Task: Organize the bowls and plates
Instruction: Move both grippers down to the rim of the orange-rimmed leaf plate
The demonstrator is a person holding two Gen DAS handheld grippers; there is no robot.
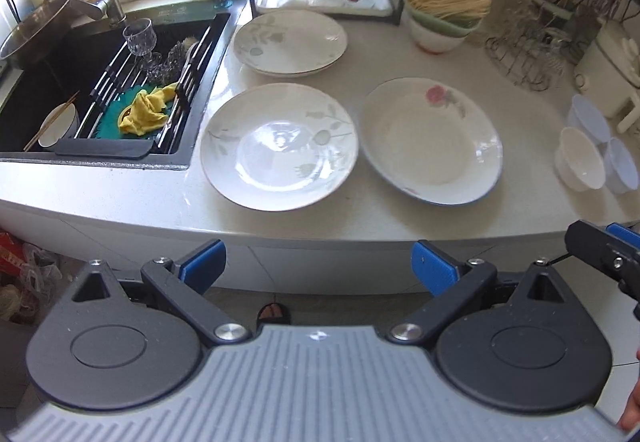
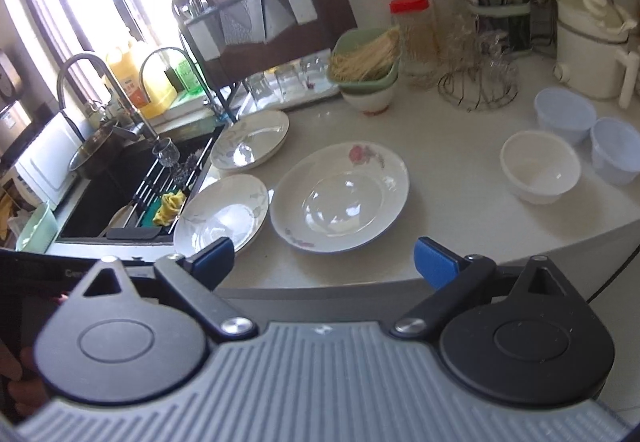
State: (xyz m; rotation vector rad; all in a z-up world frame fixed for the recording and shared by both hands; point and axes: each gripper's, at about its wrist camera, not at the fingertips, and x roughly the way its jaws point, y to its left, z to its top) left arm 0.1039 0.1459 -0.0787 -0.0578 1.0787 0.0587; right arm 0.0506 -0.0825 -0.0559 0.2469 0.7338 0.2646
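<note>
Rose-patterned white ceramic plate (image 2: 340, 197) near countertop (image 2: 460, 234) front edge, beyond right gripper (image 2: 324, 262); fingers spread wide, empty.

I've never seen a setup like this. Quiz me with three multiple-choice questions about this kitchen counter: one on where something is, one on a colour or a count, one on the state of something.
1. Where does the crumpled yellow cloth lie?
A. on the rose plate
B. on the rack over the black sink
C. in a small bowl

2. How many small bowls stand together at the counter's right end?
A. one
B. three
C. five

3. How are the blue-tipped tongs in the right hand?
A. open and empty
B. shut on a plate
C. shut on a bowl

Answers:
1 B: the crumpled yellow cloth rests on the rack over the black sink.
2 B: one white small bowl and two pale blue small bowls sit there.
3 A: the right tongs stand wide before the counter edge, nothing between them.
</note>
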